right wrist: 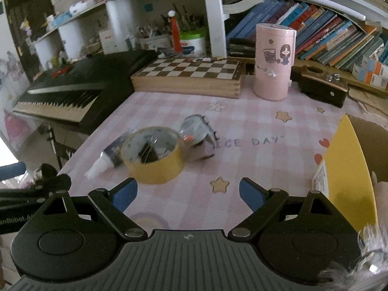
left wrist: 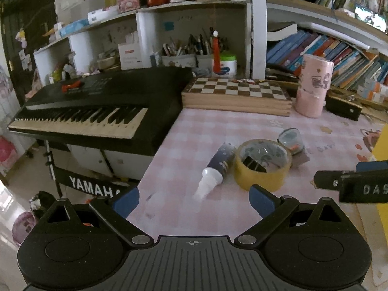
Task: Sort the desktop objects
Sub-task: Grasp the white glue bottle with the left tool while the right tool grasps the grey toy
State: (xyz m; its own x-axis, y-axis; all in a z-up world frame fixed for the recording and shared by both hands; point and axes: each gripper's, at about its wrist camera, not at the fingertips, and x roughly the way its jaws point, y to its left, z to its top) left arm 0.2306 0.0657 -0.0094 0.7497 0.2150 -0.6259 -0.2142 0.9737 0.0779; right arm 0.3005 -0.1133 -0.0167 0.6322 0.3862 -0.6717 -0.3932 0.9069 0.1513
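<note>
A yellow tape roll (left wrist: pixel 263 165) (right wrist: pixel 154 155) lies flat on the pink checked desk mat, with a black binder clip (left wrist: pixel 254 164) inside its ring. A dark tube with a white cap (left wrist: pixel 216 169) (right wrist: pixel 109 156) lies against its left side. A small clear round box (left wrist: pixel 291 140) (right wrist: pixel 196 128) leans just behind it to the right. My left gripper (left wrist: pixel 195 202) is open and empty, just short of the tube and tape. My right gripper (right wrist: pixel 188 194) is open and empty too, nearer than the tape and to its right; its arm shows at the right edge of the left wrist view.
A wooden chessboard box (right wrist: pixel 189 76) and a pink cylinder container (right wrist: pixel 274 63) stand at the back of the desk, a black case (right wrist: pixel 320 87) beside them. A black keyboard (left wrist: pixel 97 106) sits off the desk's left edge. A yellow-flapped cardboard box (right wrist: pixel 346 169) stands at the right.
</note>
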